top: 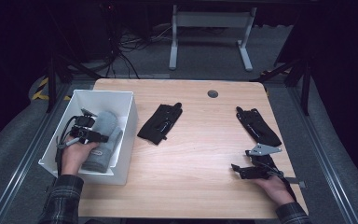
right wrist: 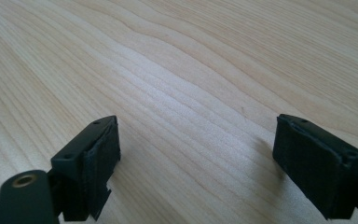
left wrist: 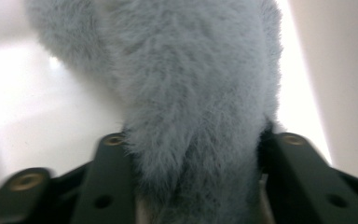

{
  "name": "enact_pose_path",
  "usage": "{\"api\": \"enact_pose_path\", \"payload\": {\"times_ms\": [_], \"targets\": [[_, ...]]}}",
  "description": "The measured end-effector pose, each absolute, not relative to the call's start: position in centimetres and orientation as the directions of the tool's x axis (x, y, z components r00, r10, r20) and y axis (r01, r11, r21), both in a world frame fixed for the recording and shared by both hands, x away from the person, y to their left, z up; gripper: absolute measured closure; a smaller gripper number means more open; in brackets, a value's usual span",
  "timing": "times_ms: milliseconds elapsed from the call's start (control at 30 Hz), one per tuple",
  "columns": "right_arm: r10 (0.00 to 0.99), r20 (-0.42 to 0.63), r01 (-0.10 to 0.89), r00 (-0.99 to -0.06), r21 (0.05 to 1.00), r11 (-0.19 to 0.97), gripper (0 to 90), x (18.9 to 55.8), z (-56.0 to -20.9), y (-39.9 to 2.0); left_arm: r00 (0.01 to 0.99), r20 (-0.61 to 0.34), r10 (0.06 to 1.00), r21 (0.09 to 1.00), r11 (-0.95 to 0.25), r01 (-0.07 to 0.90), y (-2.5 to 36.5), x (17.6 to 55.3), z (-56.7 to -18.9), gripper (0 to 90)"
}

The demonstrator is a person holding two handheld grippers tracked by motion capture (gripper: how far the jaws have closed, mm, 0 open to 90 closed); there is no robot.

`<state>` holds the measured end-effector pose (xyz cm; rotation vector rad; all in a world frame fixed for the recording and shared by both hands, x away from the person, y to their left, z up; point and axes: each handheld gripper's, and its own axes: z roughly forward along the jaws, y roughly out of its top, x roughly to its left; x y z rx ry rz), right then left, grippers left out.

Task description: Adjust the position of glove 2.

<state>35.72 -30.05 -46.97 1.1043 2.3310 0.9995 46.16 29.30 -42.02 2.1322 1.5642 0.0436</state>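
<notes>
A grey fluffy mitten point(top: 103, 140) lies lengthwise in the white bin point(top: 131, 122) at the table's left edge. My left gripper point(top: 95, 126) is down inside the bin at the mitten's left side. In the left gripper view the mitten point(left wrist: 196, 84) sits between the jaws of the left gripper point(left wrist: 200, 140); the fur brushes them and a dark gap shows by the right one, so they stand open. My right gripper point(top: 240, 161) rests low over the table's front right, and in its own view the right gripper point(right wrist: 196, 126) is open over bare wood.
Two black gloves lie on the wooden table point(top: 200, 172): one point(top: 161, 122) just right of the bin, one point(top: 257, 125) near the right edge, beyond the right gripper. A round grommet point(top: 212, 93) sits at the back. A desk frame stands on the floor behind.
</notes>
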Motion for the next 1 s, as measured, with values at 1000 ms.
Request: {"api": "enact_pose_path", "payload": {"times_ms": [1000], "targets": [[0.784,-0.028,0.52,-0.62,0.733,0.438,15.1,35.7,-47.0,-30.0,0.552,-0.251,0.795,0.675,-0.265,0.688,23.6,42.7,-30.7,29.4]]}}
